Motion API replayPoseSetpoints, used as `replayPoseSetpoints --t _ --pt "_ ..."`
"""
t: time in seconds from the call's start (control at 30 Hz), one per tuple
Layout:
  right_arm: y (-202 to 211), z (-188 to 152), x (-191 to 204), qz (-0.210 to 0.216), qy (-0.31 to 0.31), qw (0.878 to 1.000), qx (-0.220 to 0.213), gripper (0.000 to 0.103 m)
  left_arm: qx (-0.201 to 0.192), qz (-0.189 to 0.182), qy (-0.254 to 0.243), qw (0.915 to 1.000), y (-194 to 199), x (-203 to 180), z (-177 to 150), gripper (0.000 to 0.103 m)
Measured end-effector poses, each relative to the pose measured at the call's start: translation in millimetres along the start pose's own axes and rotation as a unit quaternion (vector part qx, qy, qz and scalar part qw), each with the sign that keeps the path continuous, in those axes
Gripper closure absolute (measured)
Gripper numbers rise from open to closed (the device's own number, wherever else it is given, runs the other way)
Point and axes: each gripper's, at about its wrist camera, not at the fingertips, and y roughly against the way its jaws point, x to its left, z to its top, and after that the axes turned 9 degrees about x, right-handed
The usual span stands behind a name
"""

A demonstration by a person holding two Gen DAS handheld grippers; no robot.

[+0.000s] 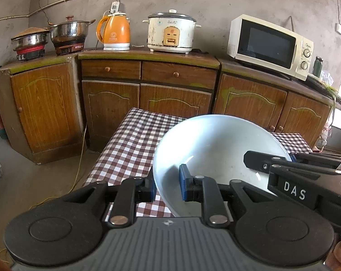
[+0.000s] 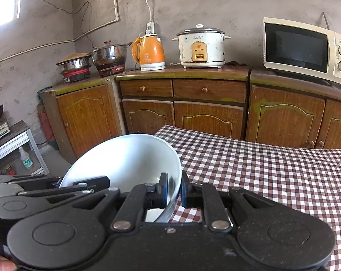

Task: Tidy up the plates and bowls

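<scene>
A white bowl [image 1: 215, 149] is held tilted above the checkered table [image 1: 129, 144]. My left gripper [image 1: 167, 186] straddles its near left rim, one blue pad inside and one outside. There is a visible gap around the rim, so the jaws look open. My right gripper [image 1: 290, 158] comes in from the right and clamps the bowl's right rim. In the right wrist view the same bowl [image 2: 125, 158] fills the lower left. My right gripper [image 2: 173, 190] is shut on its rim, with the left gripper [image 2: 57, 184] at the far side.
Wooden cabinets [image 1: 147, 99] run along the back wall. On them stand an orange kettle [image 1: 115, 32], a rice cooker [image 1: 171, 33], a microwave [image 1: 269, 45] and two pots on burners [image 1: 50, 37]. The checkered cloth [image 2: 260, 169] spreads to the right.
</scene>
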Motion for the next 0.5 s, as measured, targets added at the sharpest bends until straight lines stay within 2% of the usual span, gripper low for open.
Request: replayPoseSetpoints --t 0.5 --pt "-1.7 -18.0 5.1 0.005 0.001 1.0 0.01 0.087 0.009 0.002 0.004 1.0 0.0 5.2 -13.5 0.082"
